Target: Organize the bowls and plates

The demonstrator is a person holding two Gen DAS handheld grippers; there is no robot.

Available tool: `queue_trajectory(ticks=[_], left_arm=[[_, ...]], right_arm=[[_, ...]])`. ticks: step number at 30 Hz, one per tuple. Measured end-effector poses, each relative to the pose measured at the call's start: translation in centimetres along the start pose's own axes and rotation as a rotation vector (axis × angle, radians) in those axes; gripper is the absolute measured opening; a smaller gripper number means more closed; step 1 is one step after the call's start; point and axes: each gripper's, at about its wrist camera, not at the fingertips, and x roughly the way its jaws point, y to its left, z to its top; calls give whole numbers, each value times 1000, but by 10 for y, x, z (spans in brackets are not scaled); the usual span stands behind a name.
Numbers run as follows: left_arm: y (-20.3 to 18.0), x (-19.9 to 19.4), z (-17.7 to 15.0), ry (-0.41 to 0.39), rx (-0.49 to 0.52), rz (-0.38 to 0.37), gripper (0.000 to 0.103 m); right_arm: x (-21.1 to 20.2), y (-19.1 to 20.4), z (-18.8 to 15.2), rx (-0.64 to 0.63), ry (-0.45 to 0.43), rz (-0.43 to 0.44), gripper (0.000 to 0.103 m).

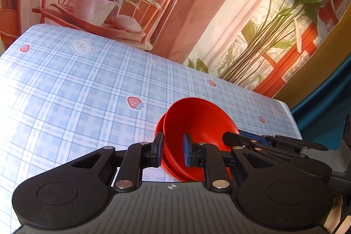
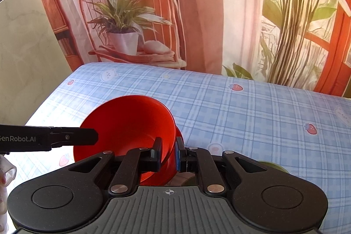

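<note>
My surface point(image 2: 241, 115) carries a blue plaid cloth printed with strawberries and bears. Behind it hangs a printed backdrop point(image 2: 197, 3): wicker chair with potted plant centre-left, red-framed window far right. Upper left, a pale wall point(image 2: 24, 41). Bright sunlight.

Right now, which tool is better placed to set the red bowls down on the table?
Hard to separate: left tool and right tool each pinch the rim of the nested red bowls, held tilted above the table. Probably lower them together.

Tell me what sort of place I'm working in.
Likely a staged home set, not a real room: a checked tablecloth with strawberry prints, a printed backdrop showing a chair and plants, and red bowls.
</note>
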Motion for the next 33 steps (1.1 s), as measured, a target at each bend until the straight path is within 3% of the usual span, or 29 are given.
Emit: queue_trajectory(ticks=[3,4,7,22,24,27,33], left_arm=[[6,4,0,-1,-24,27,37],[8,5,0,0,-31,33,37],[12,9,-1,11,-48,31,37],[15,43,-11,62,-95,-10,36],[14,42,-12,56,-86,-17,36],[7,37,-13,26,-49,12,26],[11,15,-19,-1,-57,38,26]], right_arm=[[5,-2,-1,2,4,-7,19],[7,-3,-2,4,5,-7,20],[12,-8,-3,20,14,-13,25],[47,-19,-11,75,91,23,29],[48,-16,-11,73,97,42,27],[45,-8,-10,52,96,46,26],[35,3,-14,44,92,71,22]])
